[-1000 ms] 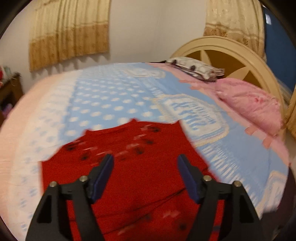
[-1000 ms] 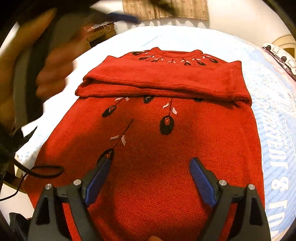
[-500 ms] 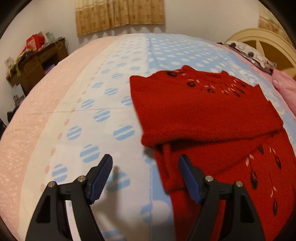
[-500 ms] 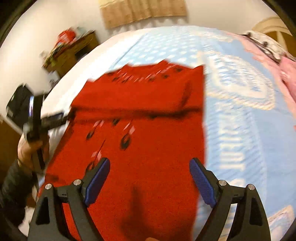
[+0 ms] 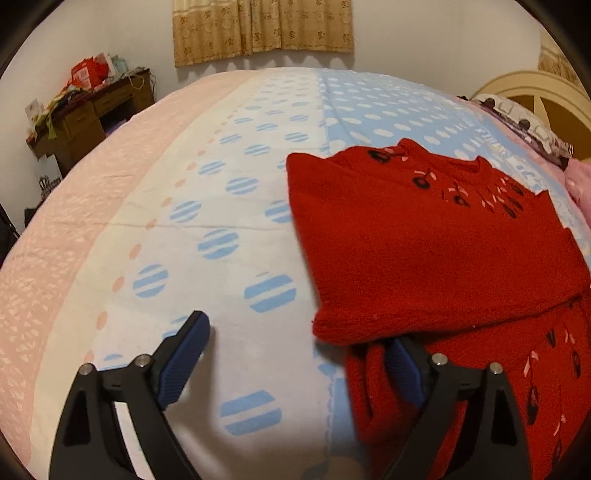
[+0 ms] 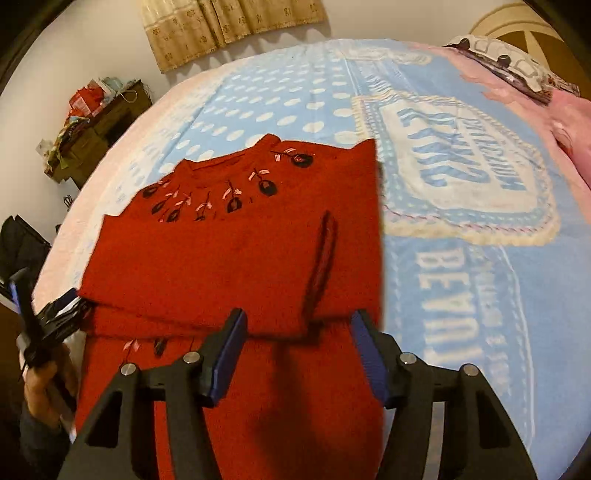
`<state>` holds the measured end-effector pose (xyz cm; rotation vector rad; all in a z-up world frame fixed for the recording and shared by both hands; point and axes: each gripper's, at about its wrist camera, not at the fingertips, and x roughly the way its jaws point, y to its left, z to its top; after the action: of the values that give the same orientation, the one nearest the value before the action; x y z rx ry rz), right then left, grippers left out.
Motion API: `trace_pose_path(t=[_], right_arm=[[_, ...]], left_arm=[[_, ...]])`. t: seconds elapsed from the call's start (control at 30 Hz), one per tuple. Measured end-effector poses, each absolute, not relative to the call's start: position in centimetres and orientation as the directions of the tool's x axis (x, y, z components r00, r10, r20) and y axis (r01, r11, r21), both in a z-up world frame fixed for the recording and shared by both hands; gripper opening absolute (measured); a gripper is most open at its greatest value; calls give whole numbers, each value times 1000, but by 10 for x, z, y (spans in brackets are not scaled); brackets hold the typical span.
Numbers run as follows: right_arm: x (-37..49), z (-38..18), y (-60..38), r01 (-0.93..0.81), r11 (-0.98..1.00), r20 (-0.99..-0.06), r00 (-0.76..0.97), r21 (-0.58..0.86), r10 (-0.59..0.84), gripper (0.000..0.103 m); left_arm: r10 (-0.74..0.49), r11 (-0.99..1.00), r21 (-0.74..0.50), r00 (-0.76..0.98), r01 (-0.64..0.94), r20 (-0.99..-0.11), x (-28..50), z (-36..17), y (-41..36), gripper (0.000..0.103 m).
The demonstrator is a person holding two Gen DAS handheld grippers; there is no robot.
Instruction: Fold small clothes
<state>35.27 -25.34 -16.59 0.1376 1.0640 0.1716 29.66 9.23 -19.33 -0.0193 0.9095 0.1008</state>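
A red knitted sweater (image 5: 424,251) with black and pink embroidery lies flat on the bed, its sleeves folded across the chest; it also shows in the right wrist view (image 6: 236,258). My left gripper (image 5: 295,365) is open and empty at the sweater's left edge, its right finger (image 5: 402,365) touching the fabric below the folded sleeve. My right gripper (image 6: 299,354) is open and empty, low over the sweater's body at the right end of the folded sleeves. The left gripper also appears in the right wrist view (image 6: 48,314), held by a hand.
The bed has a blue, white and pink dotted blanket (image 5: 221,206). A cluttered wooden desk (image 5: 88,110) stands by the far wall. Pink pillows (image 6: 569,122) and a cream headboard (image 5: 546,96) are at the right. Curtains (image 5: 262,29) hang on the wall.
Both grippers swung from above the sweater to its sides and came lower. The left one reached the left edge, the right one the right end of the folded sleeves. The sweater has not moved.
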Motion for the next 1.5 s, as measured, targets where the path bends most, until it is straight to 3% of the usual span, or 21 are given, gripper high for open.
trace_pose_path(t=[0.07, 0.13, 0.17, 0.2, 0.4, 0.53, 0.67, 0.73, 0.77, 0.8, 0.97, 1.07, 1.27, 1.33, 1.5], right_arm=[[364, -174, -249, -62, 981, -865, 465, 182, 190, 51], [372, -183, -245, -56, 987, -876, 456, 148, 157, 34], [373, -184, -243, -56, 992, -874, 469, 115, 128, 17], [372, -182, -243, -64, 992, -868, 480, 107, 125, 8], [360, -153, -262, -35, 998, -806, 588, 61, 70, 6], [365, -166, -279, 13, 999, -828, 559, 50, 34, 6], [367, -181, -273, -42, 999, -844, 534, 19, 38, 10], [364, -175, -273, -55, 998, -839, 542, 19, 46, 31], [362, -173, -274, -51, 998, -839, 543, 23, 47, 62], [360, -169, -275, -48, 998, -833, 550, 31, 52, 70], [351, -147, -270, -78, 996, -781, 620, 34, 76, 69], [355, -143, -260, -133, 984, -768, 616, 114, 173, 69], [377, -187, -247, -148, 983, -848, 501, 111, 171, 70], [376, -199, -244, -164, 985, -847, 517, 45, 125, 70], [361, -184, -239, -165, 986, -813, 569, 36, 125, 70]], left_arm=[[88, 995, 40, 614, -92, -785, 296, -193, 90, 95], [90, 995, 41, 615, -93, -783, 296, -194, 90, 97], [84, 995, 33, 615, -93, -784, 296, -194, 91, 97], [74, 995, 20, 612, -95, -787, 296, -194, 94, 98], [53, 995, -13, 605, -103, -794, 296, -196, 98, 99], [59, 994, -10, 599, -111, -798, 297, -198, 98, 102], [37, 993, -37, 600, -111, -799, 292, -195, 101, 102], [20, 994, -52, 607, -101, -794, 285, -188, 102, 102], [18, 993, -59, 613, -105, -790, 278, -184, 103, 102], [4, 992, -77, 635, -100, -773, 269, -176, 103, 102], [7, 992, -84, 712, -93, -702, 245, -138, 101, 102], [32, 993, -64, 738, -102, -674, 261, -125, 97, 103], [162, 985, 92, 614, -145, -772, 319, -181, 90, 103], [112, 991, 45, 605, -125, -788, 321, -193, 92, 103], [96, 992, 28, 618, -119, -781, 312, -185, 95, 103]])
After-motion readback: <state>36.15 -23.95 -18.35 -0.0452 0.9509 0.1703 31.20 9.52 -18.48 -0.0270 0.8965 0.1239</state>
